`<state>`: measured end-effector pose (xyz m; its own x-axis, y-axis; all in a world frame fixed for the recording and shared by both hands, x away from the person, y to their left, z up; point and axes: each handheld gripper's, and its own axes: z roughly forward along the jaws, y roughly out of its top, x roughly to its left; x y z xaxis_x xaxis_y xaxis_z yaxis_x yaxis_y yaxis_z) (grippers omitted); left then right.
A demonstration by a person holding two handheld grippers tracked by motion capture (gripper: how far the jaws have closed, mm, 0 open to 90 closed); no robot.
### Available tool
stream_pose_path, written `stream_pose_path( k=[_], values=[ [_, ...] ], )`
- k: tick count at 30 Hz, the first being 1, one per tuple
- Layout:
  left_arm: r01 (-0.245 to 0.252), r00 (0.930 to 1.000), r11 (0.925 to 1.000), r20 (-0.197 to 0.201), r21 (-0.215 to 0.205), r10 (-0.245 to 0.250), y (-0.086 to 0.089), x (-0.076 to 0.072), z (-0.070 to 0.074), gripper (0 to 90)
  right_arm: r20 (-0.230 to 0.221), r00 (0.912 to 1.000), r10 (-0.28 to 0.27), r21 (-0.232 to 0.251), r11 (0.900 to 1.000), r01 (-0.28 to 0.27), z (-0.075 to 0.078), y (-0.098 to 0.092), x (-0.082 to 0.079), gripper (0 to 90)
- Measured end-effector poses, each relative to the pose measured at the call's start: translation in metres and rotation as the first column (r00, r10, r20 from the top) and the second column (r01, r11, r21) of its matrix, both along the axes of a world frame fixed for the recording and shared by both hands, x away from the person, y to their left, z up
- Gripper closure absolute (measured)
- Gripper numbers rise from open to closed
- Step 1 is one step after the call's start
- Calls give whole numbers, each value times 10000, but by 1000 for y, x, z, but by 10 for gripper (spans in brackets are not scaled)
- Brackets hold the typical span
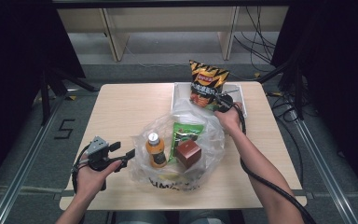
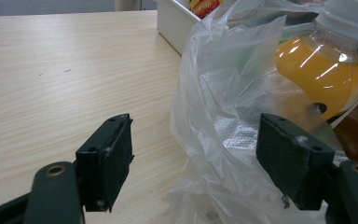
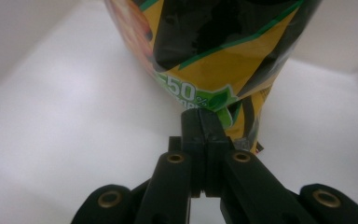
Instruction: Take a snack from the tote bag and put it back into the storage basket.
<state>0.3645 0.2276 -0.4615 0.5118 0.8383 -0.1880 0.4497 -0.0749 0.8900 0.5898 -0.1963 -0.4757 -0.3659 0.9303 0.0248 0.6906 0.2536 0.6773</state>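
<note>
Chip bag (image 1: 208, 86): upright over white bin (image 1: 179, 95), lower edge pinched in right gripper (image 3: 207, 122). Left gripper (image 2: 196, 163): spread apart beside plastic bag (image 1: 214, 140).

Your left tongs (image 1: 121, 156) and right tongs (image 3: 204, 122) are black, brass-riveted, black-cabled; a grey plate (image 1: 98, 143) tops the left.

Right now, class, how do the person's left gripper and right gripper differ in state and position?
The left gripper has its jaws wide apart and holds nothing, while the right gripper is clamped shut on the yellow-and-black crisp packet. The left gripper sits beside the clear plastic bag at the near left of the wooden table; the right gripper is at the white tray on the far side. Both are hand-held, with black jaws.
</note>
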Motion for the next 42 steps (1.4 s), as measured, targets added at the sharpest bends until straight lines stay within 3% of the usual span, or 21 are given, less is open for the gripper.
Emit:
stream_pose_path(
  k=[12, 14, 16, 23, 24, 25, 27, 29, 30, 32, 34, 36, 37, 38, 41, 42],
  values=[
    [34, 10000, 10000, -8, -60, -34, 0, 1, -1, 267, 250, 9986, -469, 93, 9989, 467, 1, -9, 14, 894],
    [34, 10000, 10000, -8, -56, -34, 0, 1, -1, 267, 239, 9973, -699, 174, 9974, 695, 2, -9, 13, 894],
    [40, 10000, 10000, -6, -48, -40, 0, 1, -1, 267, 412, 9975, -568, 58, 9984, 566, 2, -12, 15, 892],
    [-9, 10000, 10000, -15, -17, 9, 0, 0, 0, 267, 468, 9961, -751, 336, 9967, 736, 10, -15, 11, 860],
    [0, 10000, 10000, 7, -5, 0, 0, 0, 0, 267, 520, 9956, -780, 498, 9959, 754, 12, -15, 8, 852],
    [5, 10000, 10000, 13, -4, -5, 0, 0, 0, 267, 893, 9946, -535, 499, 9975, 491, 13, -17, 8, 839],
    [-6, 10000, 10000, 16, -17, 6, 0, 0, 0, 267, 754, 9958, -522, 539, 9974, 482, 21, -19, 2, 808],
    [33, 10000, 10000, 41, -85, -33, -1, 0, 1, 267, 1023, 9940, -391, 518, 9981, 339, 30, -22, -4, 770],
    [3, 10000, 10000, 36, -40, -3, -1, -1, 1, 267, 1038, 9936, -446, 914, 9952, 351, 36, -20, -8, 750],
    [37, 10000, 10000, 68, -57, -37, -1, -1, 2, 267, 1164, 9926, -342, 1068, 9940, 217, 45, -21, -17, 718],
    [29, 10000, 10000, 72, -19, -29, -1, -1, 2, 267, 1234, 9923, -83, 1165, 9932, -62, 55, -22, -27, 700],
    [32, 10000, 10000, 70, -5, -32, -1, -1, 2, 267, 1602, 9866, 324, 1124, 9924, -509, 64, -25, -34, 693],
    [25, 10000, 10000, 49, -22, -24, -2, -1, 2, 268, 1344, 9908, 125, 1503, 9881, -328, 70, -22, -41, 692],
    [-12, 10000, 10000, 33, -65, 12, -2, -1, 2, 268, 1632, 9856, 447, 1322, 9890, -668, 74, -25, -43, 691],
    [13, 10000, 9999, 73, -125, -13, -2, -1, 2, 269, 1463, 9872, 632, 1660, 9822, -874, 86, -23, -56, 686],
    [-4, 10000, 9999, 59, -159, 5, -2, -1, 2, 269, 1503, 9857, 765, 1532, 9832, -997, 88, -24, -58, 685]
  ],
)
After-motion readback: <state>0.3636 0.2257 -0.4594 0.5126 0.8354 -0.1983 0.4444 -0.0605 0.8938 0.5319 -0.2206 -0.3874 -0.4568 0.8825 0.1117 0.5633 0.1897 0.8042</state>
